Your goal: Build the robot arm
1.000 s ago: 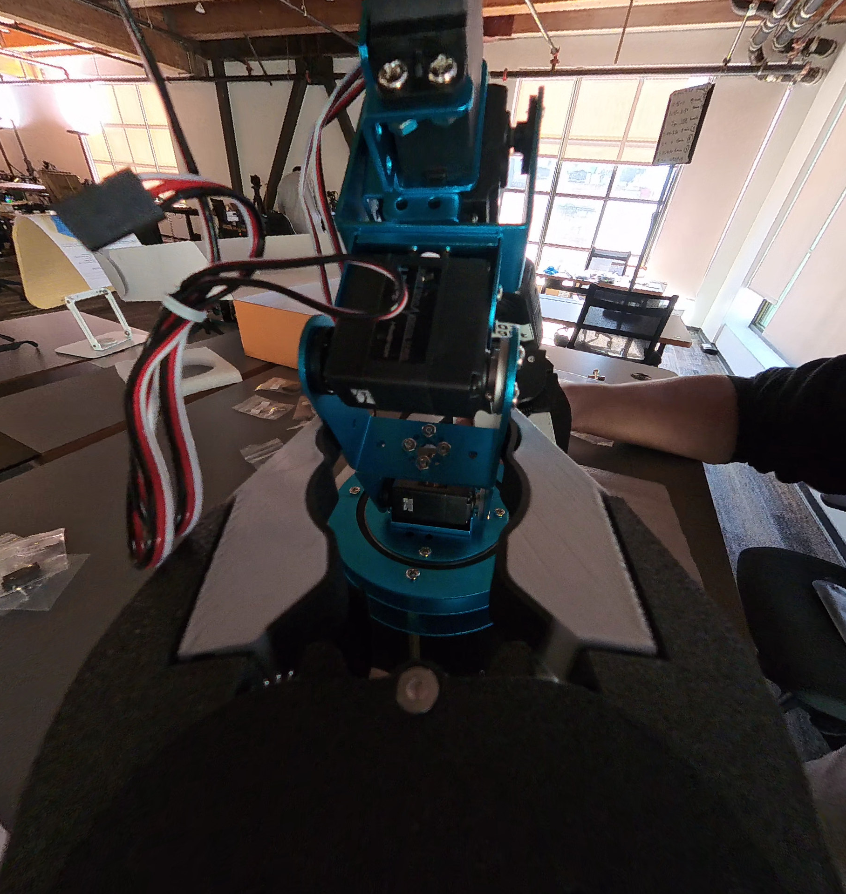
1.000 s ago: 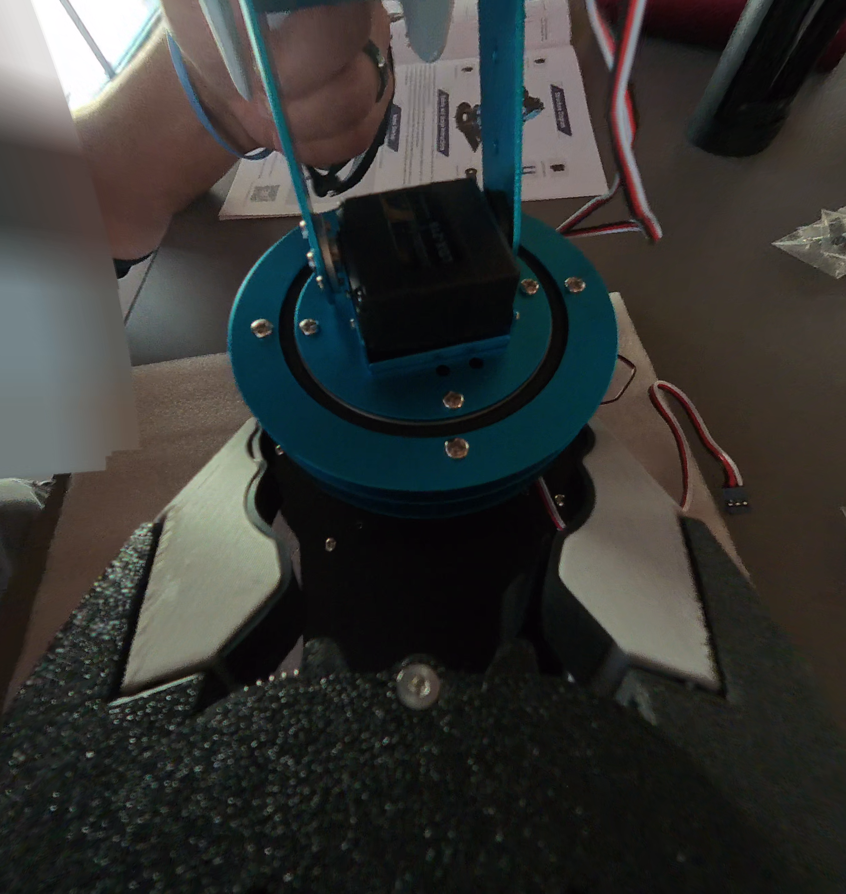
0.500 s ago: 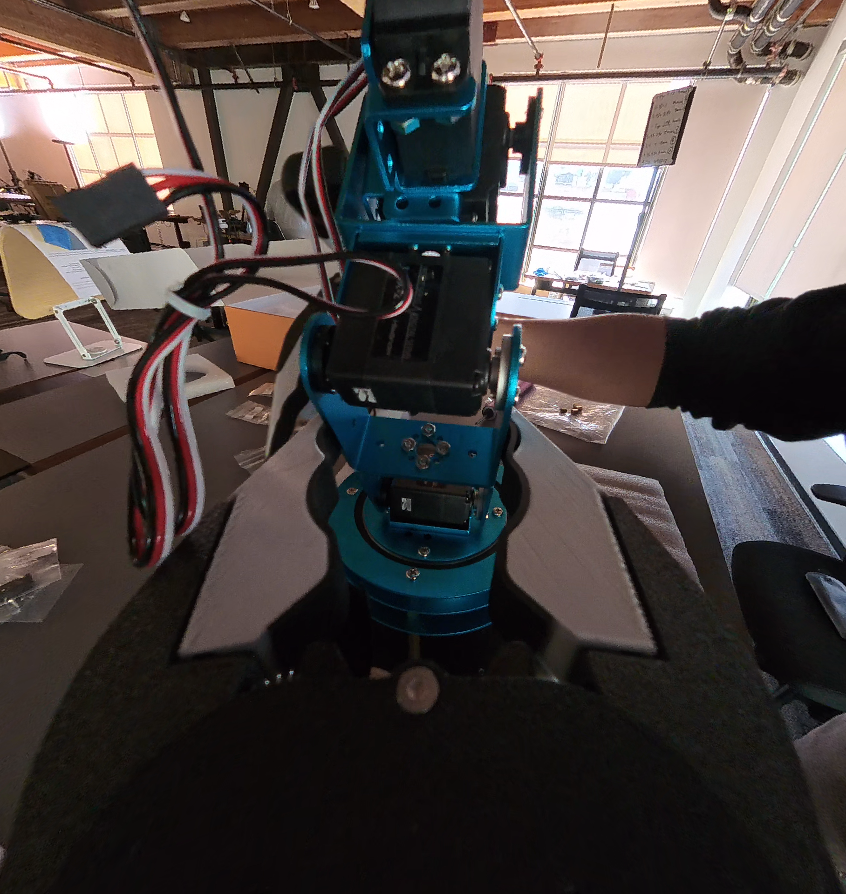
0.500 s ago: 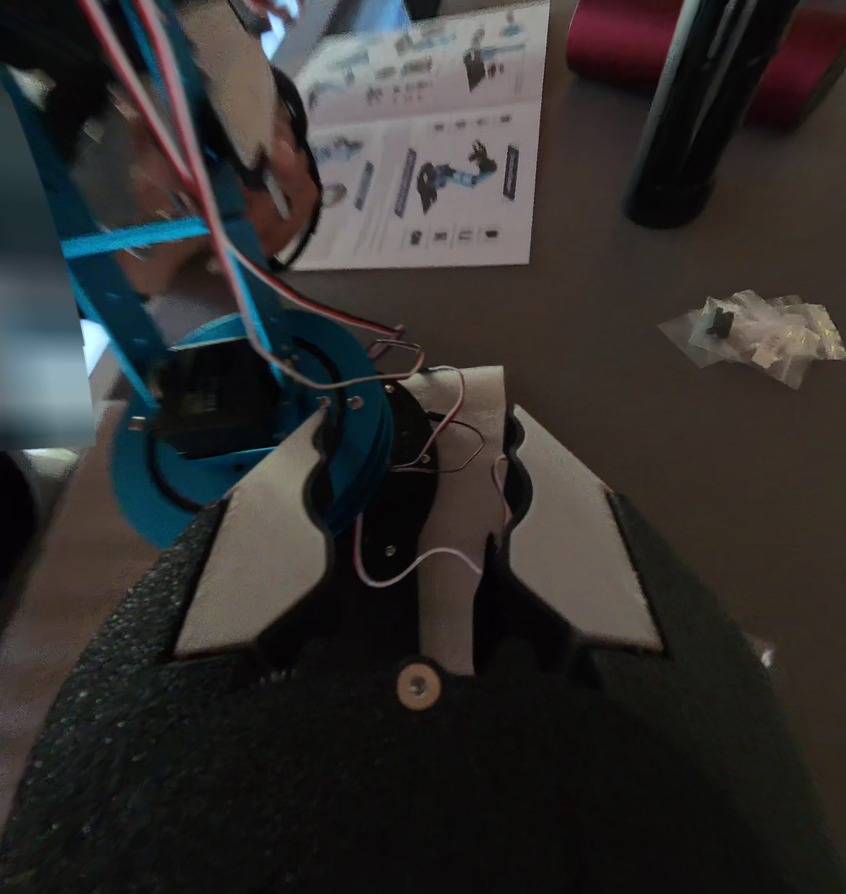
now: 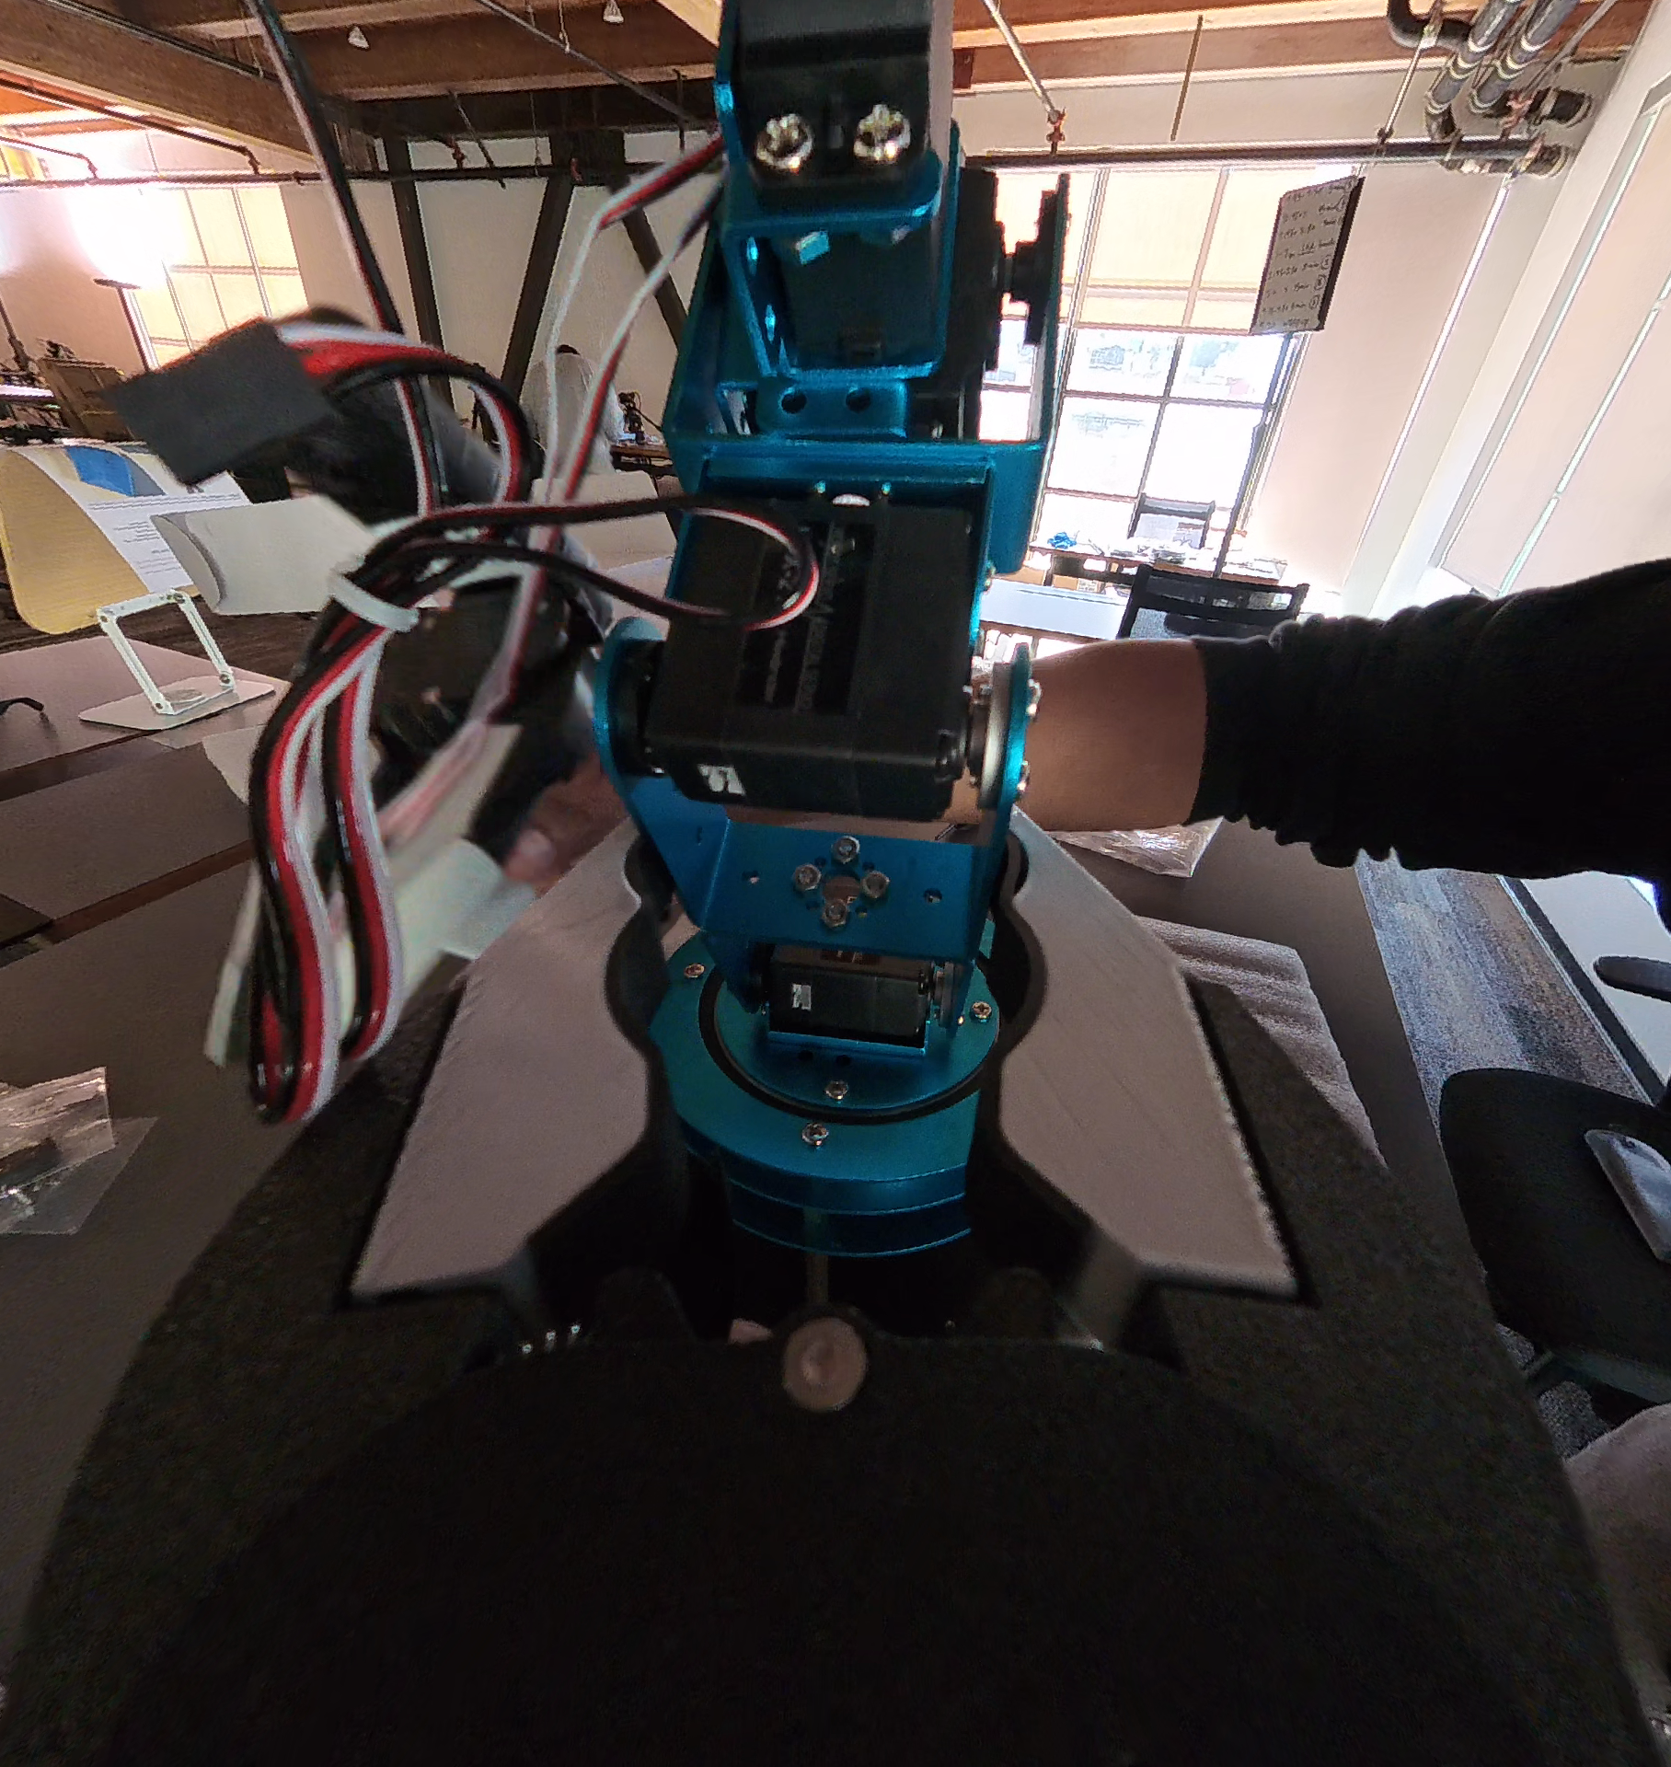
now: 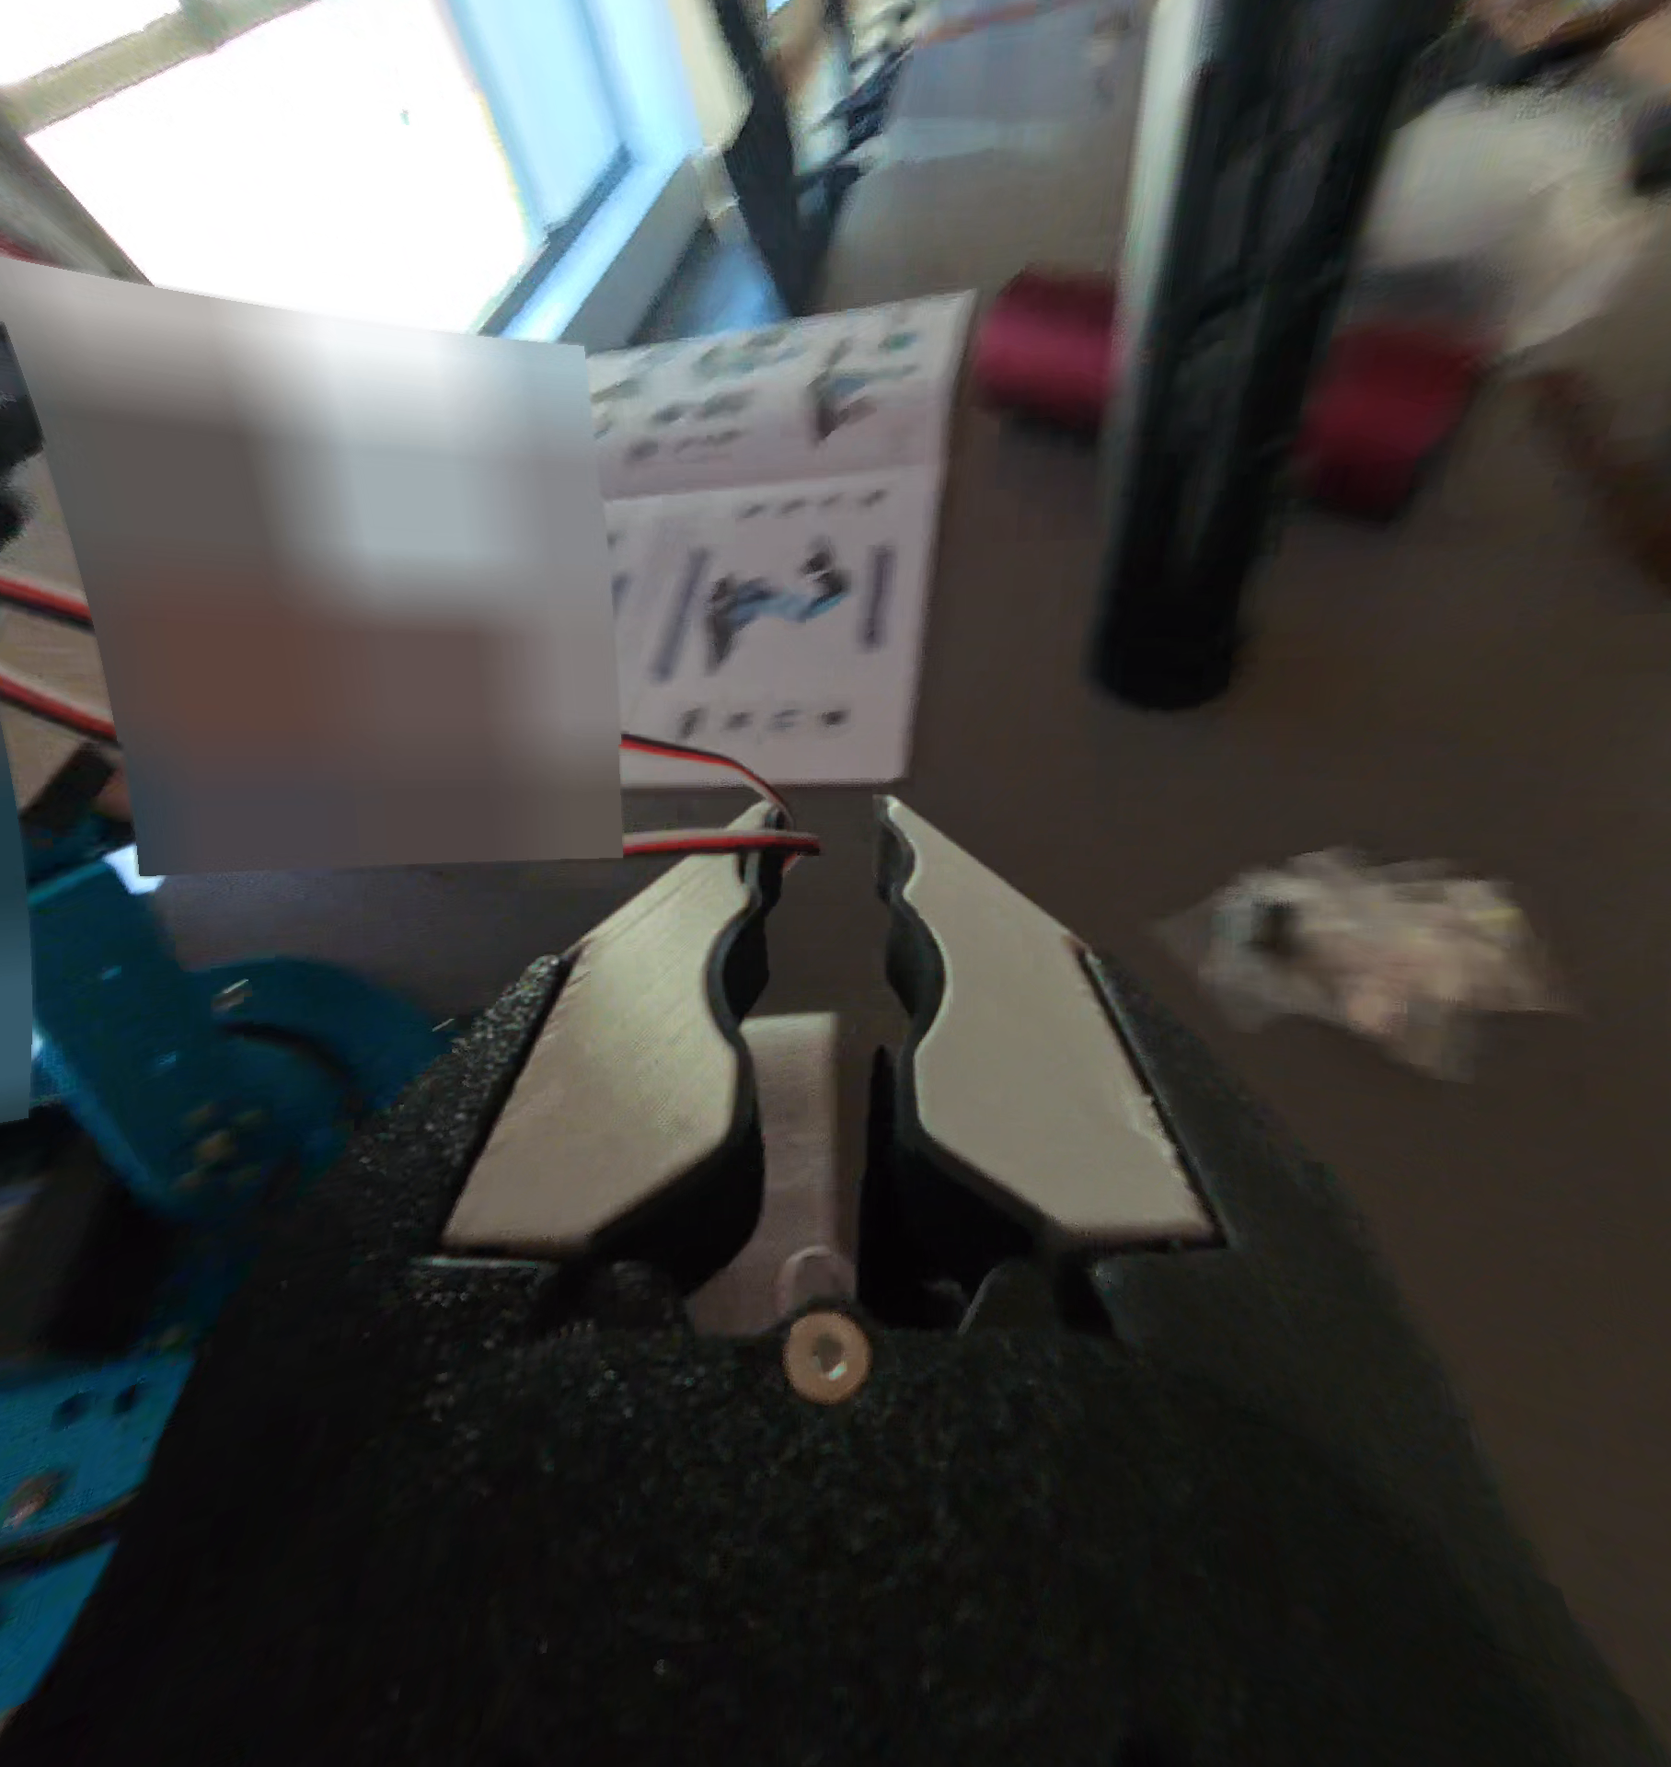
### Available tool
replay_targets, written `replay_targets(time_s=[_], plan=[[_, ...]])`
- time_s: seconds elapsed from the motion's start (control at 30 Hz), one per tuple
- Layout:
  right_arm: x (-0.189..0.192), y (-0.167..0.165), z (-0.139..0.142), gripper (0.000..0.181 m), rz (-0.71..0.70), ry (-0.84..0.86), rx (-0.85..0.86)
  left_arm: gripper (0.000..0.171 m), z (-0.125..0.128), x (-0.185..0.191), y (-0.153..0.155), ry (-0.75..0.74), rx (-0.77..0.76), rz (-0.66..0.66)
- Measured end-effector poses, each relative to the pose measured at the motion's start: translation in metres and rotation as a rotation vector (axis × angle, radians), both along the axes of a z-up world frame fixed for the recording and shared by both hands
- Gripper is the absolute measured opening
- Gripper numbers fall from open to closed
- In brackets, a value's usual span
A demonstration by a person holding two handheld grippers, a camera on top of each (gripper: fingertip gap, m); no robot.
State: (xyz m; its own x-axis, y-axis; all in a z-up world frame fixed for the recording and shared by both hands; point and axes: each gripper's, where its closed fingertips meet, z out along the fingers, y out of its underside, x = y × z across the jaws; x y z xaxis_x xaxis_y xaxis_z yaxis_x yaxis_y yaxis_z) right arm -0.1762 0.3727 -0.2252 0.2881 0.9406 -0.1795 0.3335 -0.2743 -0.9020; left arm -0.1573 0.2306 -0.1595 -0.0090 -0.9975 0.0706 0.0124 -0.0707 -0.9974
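A small blue metal robot arm [image 5: 841, 593] with black servos stands upright in the left wrist view. My left gripper [image 5: 827, 861] is shut on its round blue base [image 5: 832, 1147], one finger on each side. A bundle of red, white and black wires [image 5: 306, 908] hangs from it at the left. In the right wrist view the blue arm [image 6: 143, 1033] sits at the lower left, apart from my right gripper [image 6: 827, 813]. That gripper is empty, its jaws a narrow gap apart. A red, white and black wire [image 6: 717, 841] lies across its left fingertip [image 6: 707, 889].
On the brown table [image 6: 1386, 1243] lie an instruction sheet [image 6: 793, 574], a tall black cylinder [image 6: 1195, 382], a red object [image 6: 1367, 421] and a clear bag of parts [image 6: 1367, 947]. A person's black-sleeved arm [image 5: 1434, 708] reaches behind the robot arm. Another parts bag [image 5: 19, 1157] lies at the left.
My right gripper let go of the blue base, drew off to the right, and its jaws narrowed. My left gripper kept its hold. The sleeved arm reached farther left behind the robot arm.
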Motion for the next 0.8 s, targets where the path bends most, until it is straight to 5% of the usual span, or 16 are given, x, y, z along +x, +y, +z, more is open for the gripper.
replay_targets(time_s=[0.13,0.23,0.3,0.4,0.57,0.8], plan=[[0.046,0.041,0.069,0.007,-0.312,0.084,0.334,0.066,0.000,0.000,0.000,0.001,0.001,0.000],[0.090,0.055,0.103,0.001,-0.513,0.085,0.411,0.066,0.000,0.000,0.001,0.002,0.000,0.000],[0.102,0.054,0.087,0.012,-0.505,-0.005,0.329,0.066,0.000,0.000,0.001,0.000,-0.003,-0.001],[0.113,0.039,0.026,0.026,-0.453,-0.211,0.106,0.066,0.000,0.000,0.002,0.000,-0.008,0.000],[0.097,-0.043,-0.055,0.070,-0.113,-0.334,-0.316,0.066,0.000,0.001,0.002,0.000,-0.005,-0.003],[0.025,-0.054,-0.062,0.071,0.140,-0.221,-0.322,0.066,0.000,0.000,0.002,-0.001,0.004,-0.004]])
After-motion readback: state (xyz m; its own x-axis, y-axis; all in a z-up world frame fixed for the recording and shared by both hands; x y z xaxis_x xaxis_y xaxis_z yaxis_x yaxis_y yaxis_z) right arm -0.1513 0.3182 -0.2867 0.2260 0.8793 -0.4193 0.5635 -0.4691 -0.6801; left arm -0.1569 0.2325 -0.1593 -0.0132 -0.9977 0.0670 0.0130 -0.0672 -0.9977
